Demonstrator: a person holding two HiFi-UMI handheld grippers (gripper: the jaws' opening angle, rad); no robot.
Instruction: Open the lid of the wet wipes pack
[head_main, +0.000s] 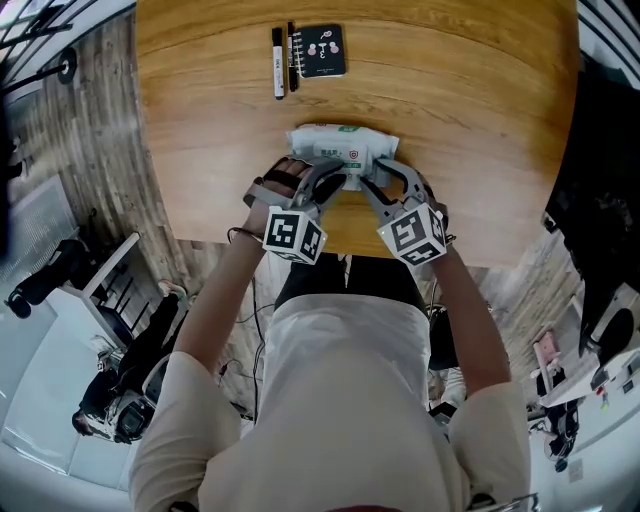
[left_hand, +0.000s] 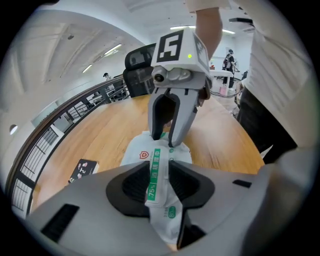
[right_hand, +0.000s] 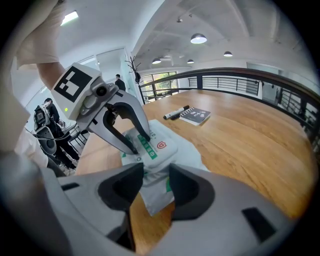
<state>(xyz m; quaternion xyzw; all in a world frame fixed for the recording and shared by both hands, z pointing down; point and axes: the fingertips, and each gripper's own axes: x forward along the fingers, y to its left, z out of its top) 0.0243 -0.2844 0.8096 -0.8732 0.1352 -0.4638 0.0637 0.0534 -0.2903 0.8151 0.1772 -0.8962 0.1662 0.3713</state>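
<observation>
The white wet wipes pack (head_main: 343, 148) lies on the wooden table (head_main: 480, 120) near its front edge. Its lid (right_hand: 159, 148) carries a green strip (left_hand: 156, 172) and a red shield mark. My left gripper (head_main: 335, 181) comes down on the pack's near left part. Its jaws stand open on either side of the lid's green-striped edge (left_hand: 151, 192), which rises between them. My right gripper (head_main: 373, 181) sits close beside it, with its jaws closed on the pack's near end (right_hand: 152, 192). Seen from the left gripper view, its fingertips (left_hand: 172, 144) pinch the pack's edge.
A black-and-white marker (head_main: 278, 62), a dark pen (head_main: 292, 58) and a small black notebook (head_main: 323, 51) lie at the table's far side. The table's front edge (head_main: 340, 252) runs just under both grippers. Chairs and office gear stand on the floor to the left.
</observation>
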